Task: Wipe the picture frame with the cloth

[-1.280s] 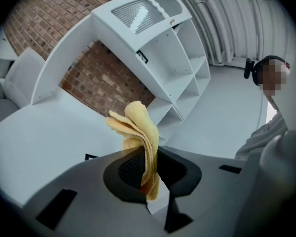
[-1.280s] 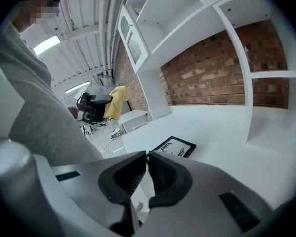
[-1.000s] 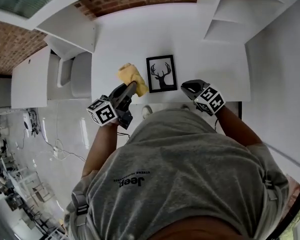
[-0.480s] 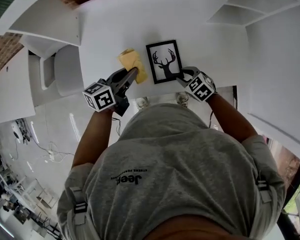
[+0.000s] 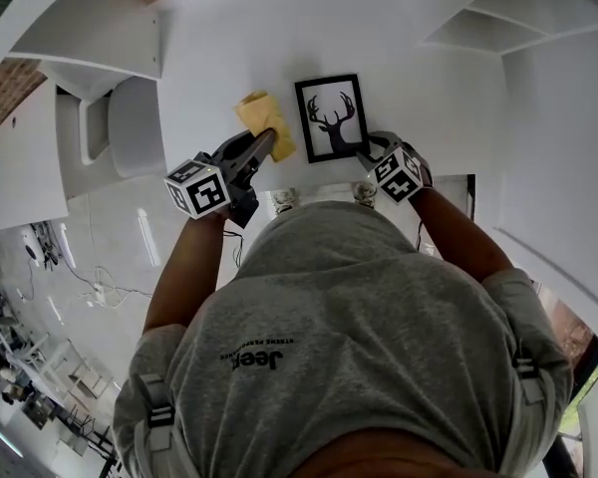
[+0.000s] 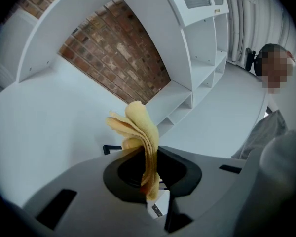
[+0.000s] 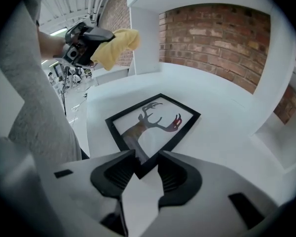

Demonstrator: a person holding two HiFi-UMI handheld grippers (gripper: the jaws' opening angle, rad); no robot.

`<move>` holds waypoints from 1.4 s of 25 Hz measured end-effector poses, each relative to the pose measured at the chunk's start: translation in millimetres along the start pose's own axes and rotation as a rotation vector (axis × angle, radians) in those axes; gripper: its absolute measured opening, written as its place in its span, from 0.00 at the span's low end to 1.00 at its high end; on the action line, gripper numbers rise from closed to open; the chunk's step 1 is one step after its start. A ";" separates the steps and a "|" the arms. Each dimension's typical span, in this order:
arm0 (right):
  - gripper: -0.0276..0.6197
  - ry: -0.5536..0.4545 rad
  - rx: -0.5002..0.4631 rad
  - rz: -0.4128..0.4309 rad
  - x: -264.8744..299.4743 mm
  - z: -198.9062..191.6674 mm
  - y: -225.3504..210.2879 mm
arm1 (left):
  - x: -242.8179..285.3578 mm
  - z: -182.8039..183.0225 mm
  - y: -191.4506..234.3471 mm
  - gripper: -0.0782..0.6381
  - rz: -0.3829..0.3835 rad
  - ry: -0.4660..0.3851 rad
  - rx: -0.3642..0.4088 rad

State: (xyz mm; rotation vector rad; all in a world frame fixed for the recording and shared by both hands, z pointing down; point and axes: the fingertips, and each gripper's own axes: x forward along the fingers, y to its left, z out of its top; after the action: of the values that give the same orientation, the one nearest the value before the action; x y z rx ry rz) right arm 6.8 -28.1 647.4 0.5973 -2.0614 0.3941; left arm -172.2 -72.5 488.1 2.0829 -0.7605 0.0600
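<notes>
A black picture frame (image 5: 332,118) with a deer silhouette lies flat on the white table (image 5: 409,68). My left gripper (image 5: 262,145) is shut on a yellow cloth (image 5: 264,122), which it holds just left of the frame. In the left gripper view the cloth (image 6: 140,130) sticks up out of the closed jaws. My right gripper (image 5: 365,149) is at the frame's near right corner. In the right gripper view its jaws are opening, and the frame's (image 7: 153,125) near corner lies between the fingertips (image 7: 117,174). The left gripper (image 7: 84,42) and cloth (image 7: 116,46) show beyond the frame.
White shelving (image 5: 498,18) stands at the table's right and a brick wall (image 7: 217,38) behind it. A white rounded seat (image 5: 135,127) is beyond the table's left edge. My body stands close against the table's near edge.
Both grippers have come down toward the table. The right gripper moved in to the frame's near corner and its jaws opened. The left gripper kept hold of the cloth.
</notes>
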 end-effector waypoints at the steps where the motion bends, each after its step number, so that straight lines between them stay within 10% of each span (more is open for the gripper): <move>1: 0.28 -0.004 0.009 0.005 1.8 -1.0 -0.1 | 1.5 -1.4 -0.5 0.20 0.002 0.002 0.000; 16: 0.29 0.016 0.029 0.033 5.3 -3.2 1.9 | 61.6 7.4 15.0 0.20 0.022 0.141 0.115; 31: 0.29 0.021 0.016 0.031 4.0 -1.1 3.0 | 224.7 -29.9 41.8 0.20 0.084 0.796 1.064; 35: 0.29 0.012 0.016 0.035 4.5 -2.5 3.5 | 241.9 -47.4 52.9 0.20 0.104 0.910 1.165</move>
State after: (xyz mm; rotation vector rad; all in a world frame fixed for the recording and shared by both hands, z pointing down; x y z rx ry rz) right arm 4.5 -25.1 652.4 0.5684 -2.0616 0.4340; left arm 6.4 -177.9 631.4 2.5997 -0.2147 1.7194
